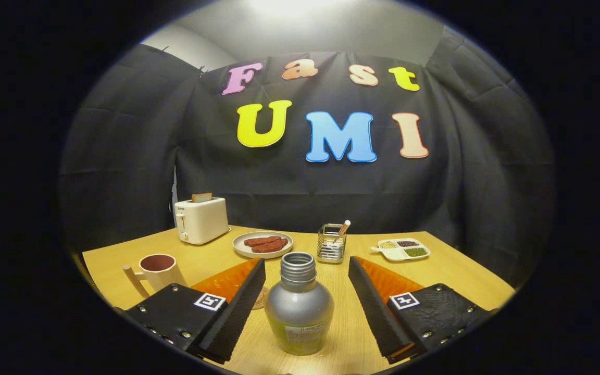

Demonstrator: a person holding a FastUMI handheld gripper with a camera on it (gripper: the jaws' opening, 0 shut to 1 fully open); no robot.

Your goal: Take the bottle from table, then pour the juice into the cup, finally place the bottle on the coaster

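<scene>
A small silver bottle (299, 307) with an uncapped threaded neck stands upright on the wooden table (451, 273), between my two fingers. My gripper (305, 276) is open, with a clear gap on each side of the bottle; neither pad touches it. A cream cup (157, 271) with a dark red inside and a handle stands to the left, just beyond the left finger (232, 307). A round coaster (261, 298) peeks out from behind the left finger, between it and the bottle; most of it is hidden.
At the back of the table stand a white toaster (201, 220) with a slice in it, a plate of sausages (262, 244), a wire holder (331, 242) with utensils and a divided dish of condiments (402, 249). Black cloth walls the booth behind.
</scene>
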